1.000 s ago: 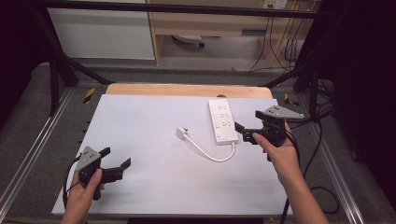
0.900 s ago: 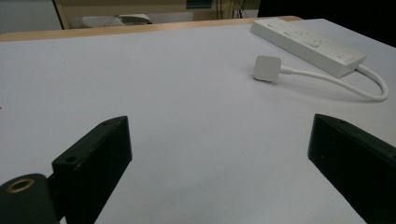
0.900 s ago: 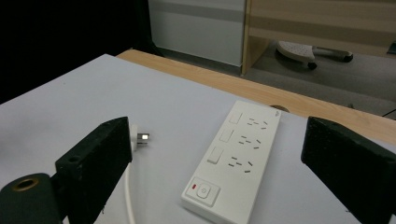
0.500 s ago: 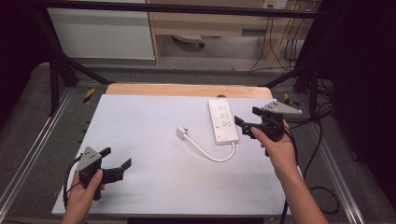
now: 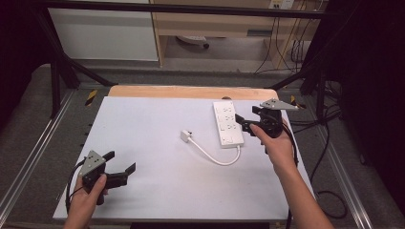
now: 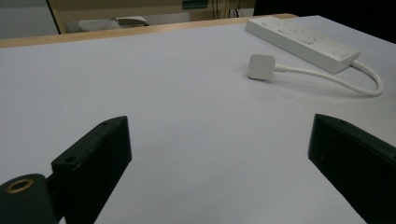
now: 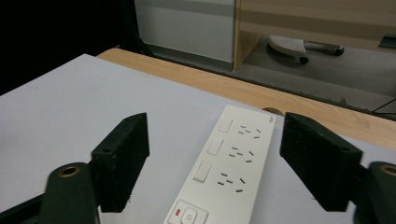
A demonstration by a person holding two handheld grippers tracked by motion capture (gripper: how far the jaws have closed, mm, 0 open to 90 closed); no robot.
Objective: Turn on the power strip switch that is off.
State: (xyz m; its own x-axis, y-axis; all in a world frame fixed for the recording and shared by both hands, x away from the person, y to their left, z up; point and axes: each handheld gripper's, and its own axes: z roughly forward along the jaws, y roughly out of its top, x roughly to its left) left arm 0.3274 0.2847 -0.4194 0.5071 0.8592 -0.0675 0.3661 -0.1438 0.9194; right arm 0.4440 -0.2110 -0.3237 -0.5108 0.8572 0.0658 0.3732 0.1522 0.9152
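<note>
We find the power strip [image 5: 227,123] lying flat near the right edge of the white surface [image 5: 153,143], toward the far side, its long axis running from near to far. Its short white cord [image 5: 217,157] loops off the near end and curves back toward the middle of the surface, ending in a flat white plug [image 5: 185,136] that lies there on its own.

The right gripper [image 5: 246,125] is held just beside the strip, at its right flank. Its jaws have just been closing, yet stand well apart — in the right gripper view the strip [image 7: 229,168] lies between and beyond the two black jaws, and neither pad touches it. Nothing is gripped.

The left gripper [image 5: 119,167] sits near the front left corner, well apart from the strip. Its jaws are spread wide over bare surface, holding nothing; in the left gripper view the plug [image 6: 260,66] and the strip [image 6: 303,42] lie far ahead of it.

The path between either gripper and the strip is open surface.

The surface is a white sheet over a wooden top — a wood strip [image 5: 191,91] shows along the far edge. Beyond it stand a white cabinet [image 5: 105,33] and a wooden shelf unit [image 5: 215,24], with cables [image 5: 286,43] hanging at the far right.
</note>
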